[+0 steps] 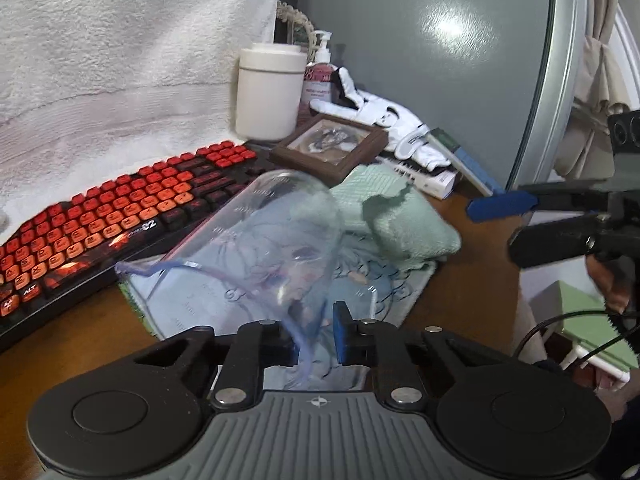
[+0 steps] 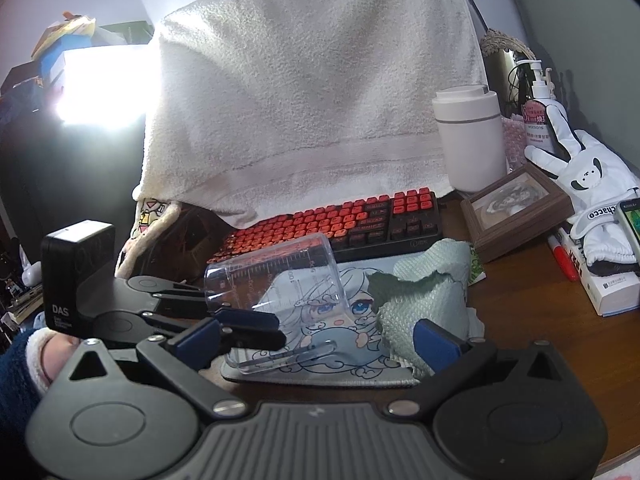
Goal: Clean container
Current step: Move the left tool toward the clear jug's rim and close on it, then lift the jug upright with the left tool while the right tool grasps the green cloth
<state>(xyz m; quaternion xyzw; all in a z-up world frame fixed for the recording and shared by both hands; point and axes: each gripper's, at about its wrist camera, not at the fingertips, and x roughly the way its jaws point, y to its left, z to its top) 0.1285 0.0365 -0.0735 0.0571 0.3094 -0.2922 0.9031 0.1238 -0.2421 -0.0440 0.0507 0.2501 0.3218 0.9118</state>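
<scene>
The clear measuring cup (image 2: 276,304) is the container to clean. The left gripper (image 1: 316,344) is pinching its rim, tipping it on its side above the cartoon mouse mat (image 2: 320,344). The cup's open mouth points toward the person and its bottom toward the red keyboard (image 2: 340,220).

The right gripper (image 2: 320,340) has its fingers spread wide apart and holds nothing. Just beside it lies a crumpled green cloth (image 2: 424,300) on the mat (it looks like the thing to wipe with).

I think the cleaning has hardly begun. The cup is held ready, but the cloth is not picked up yet, and the inside still needs wiping.
</scene>
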